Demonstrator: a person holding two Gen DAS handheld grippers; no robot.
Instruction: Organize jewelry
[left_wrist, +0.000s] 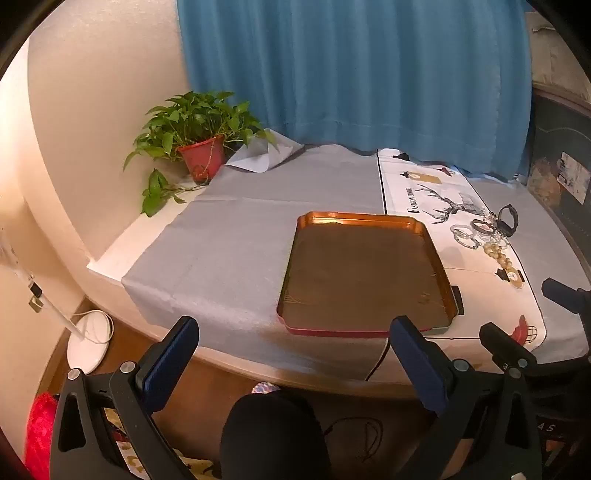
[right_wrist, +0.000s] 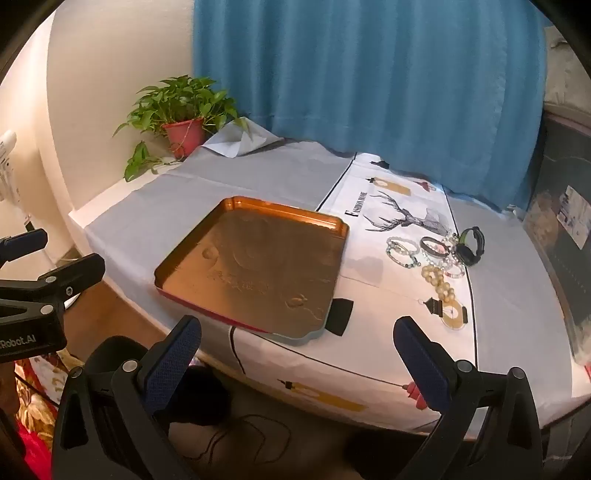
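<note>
A copper-coloured metal tray (left_wrist: 436, 254) (right_wrist: 334, 221) lies bare on the table, with nothing in it. To its right, on a white deer-print cloth (right_wrist: 391, 218), lies a cluster of jewelry: a black watch (right_wrist: 469, 245) (left_wrist: 508, 219), beaded bracelets (right_wrist: 400, 251) (left_wrist: 465, 236), a dark bangle (right_wrist: 434, 246) and a cream bead string (right_wrist: 439, 282) (left_wrist: 498, 254). My left gripper (left_wrist: 295, 332) is open and empty at the table's front edge, before the tray. My right gripper (right_wrist: 297, 332) is open and empty, in front of the tray's near right corner.
A potted green plant (left_wrist: 199, 129) (right_wrist: 181, 107) in a red pot stands at the table's far left corner. A blue curtain (right_wrist: 369, 74) hangs behind. A grey cloth (left_wrist: 229, 243) covers the table's left part. A white lamp base (left_wrist: 90, 341) stands on the floor.
</note>
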